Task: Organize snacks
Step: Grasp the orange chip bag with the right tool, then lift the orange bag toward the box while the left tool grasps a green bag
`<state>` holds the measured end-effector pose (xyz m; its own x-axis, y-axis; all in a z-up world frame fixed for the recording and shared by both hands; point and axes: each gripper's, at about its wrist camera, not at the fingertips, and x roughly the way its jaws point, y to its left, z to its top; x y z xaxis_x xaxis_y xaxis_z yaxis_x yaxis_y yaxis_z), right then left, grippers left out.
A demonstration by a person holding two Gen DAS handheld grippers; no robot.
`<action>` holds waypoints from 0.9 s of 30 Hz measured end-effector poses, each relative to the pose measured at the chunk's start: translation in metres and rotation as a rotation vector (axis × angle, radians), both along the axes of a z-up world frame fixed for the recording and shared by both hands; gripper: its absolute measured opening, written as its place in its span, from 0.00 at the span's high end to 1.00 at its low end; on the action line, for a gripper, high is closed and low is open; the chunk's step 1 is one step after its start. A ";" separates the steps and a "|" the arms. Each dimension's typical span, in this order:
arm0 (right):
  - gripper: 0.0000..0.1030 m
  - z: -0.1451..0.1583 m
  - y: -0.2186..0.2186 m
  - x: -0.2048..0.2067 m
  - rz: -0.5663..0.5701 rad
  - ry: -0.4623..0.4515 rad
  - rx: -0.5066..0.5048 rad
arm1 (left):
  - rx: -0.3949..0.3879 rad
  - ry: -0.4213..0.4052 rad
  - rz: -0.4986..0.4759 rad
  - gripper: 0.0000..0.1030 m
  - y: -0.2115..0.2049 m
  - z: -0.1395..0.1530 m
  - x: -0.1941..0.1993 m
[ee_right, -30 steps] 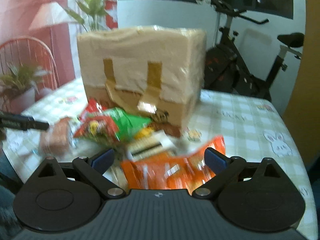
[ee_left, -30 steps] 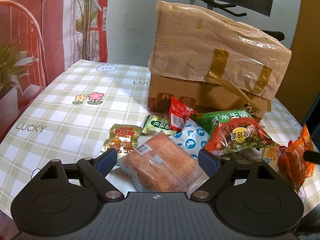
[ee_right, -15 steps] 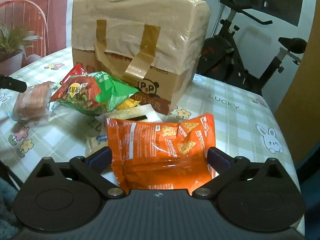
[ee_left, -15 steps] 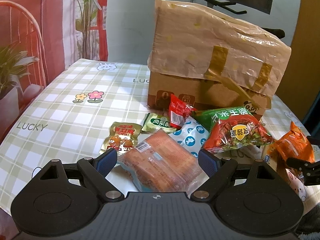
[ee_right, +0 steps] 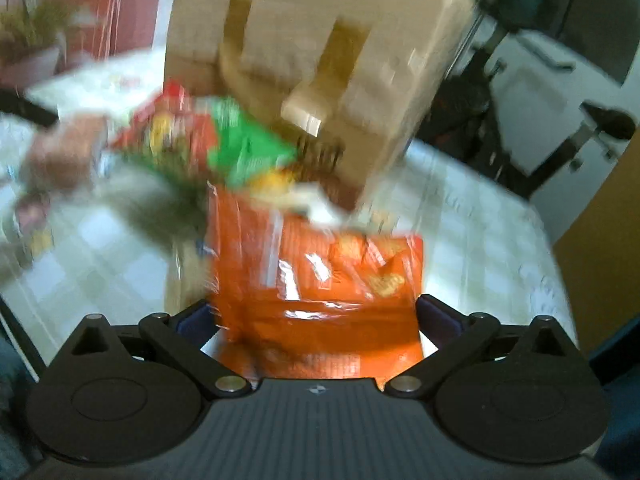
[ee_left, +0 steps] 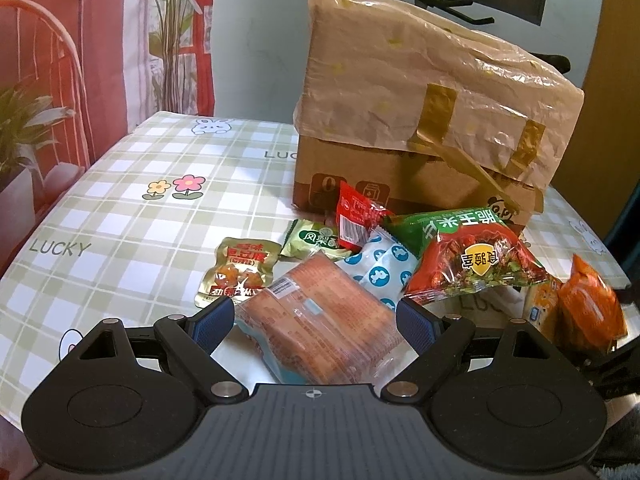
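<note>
A brown bread pack (ee_left: 320,336) lies on the table between the fingers of my left gripper (ee_left: 314,320), which is open, its pads just clear of the wrapper. Behind it sit a gold pouch (ee_left: 240,272), a small green pack (ee_left: 316,240), a red packet (ee_left: 354,216), a blue-and-white pack (ee_left: 380,268) and a red-and-green bag (ee_left: 472,264). In the blurred right wrist view, an orange chip bag (ee_right: 320,280) lies between the fingers of my right gripper (ee_right: 316,312), which is open wide. The same orange chip bag (ee_left: 588,312) shows at the far right of the left wrist view.
A taped cardboard box (ee_left: 420,120) under tan plastic stands behind the snacks. The table (ee_left: 140,220) has a checked cloth and bare room to the left. An exercise bike (ee_right: 580,128) stands beyond the table's far edge. A red chair (ee_left: 40,60) and a plant (ee_left: 24,120) are off to the left.
My right gripper has sunk and rolled over the orange chip bag, which now fills more of its view. The left gripper and the bread pack have not moved.
</note>
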<state>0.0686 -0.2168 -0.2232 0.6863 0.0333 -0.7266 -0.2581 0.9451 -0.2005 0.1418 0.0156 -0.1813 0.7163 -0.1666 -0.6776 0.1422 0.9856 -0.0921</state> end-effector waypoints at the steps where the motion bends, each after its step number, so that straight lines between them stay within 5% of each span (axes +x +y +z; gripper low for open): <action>1: 0.00 -0.004 0.000 0.001 0.006 0.022 0.009 | -0.001 -0.001 0.003 0.13 0.001 0.000 0.000; 13: 0.14 0.038 -0.018 0.011 -0.004 -0.101 0.217 | -0.057 -0.004 -0.107 0.19 -0.026 0.018 0.022; 19: 0.15 0.044 -0.011 0.028 0.006 -0.125 0.243 | -0.076 0.007 -0.196 0.19 -0.067 0.020 0.048; 27: 0.15 0.042 -0.013 0.031 -0.008 -0.117 0.245 | -0.101 0.073 -0.191 0.17 -0.108 0.000 0.085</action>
<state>0.1000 -0.2302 -0.1812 0.7660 0.1924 -0.6134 -0.2389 0.9710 0.0064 0.2266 -0.0922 -0.1810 0.6147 -0.3647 -0.6994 0.3149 0.9264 -0.2063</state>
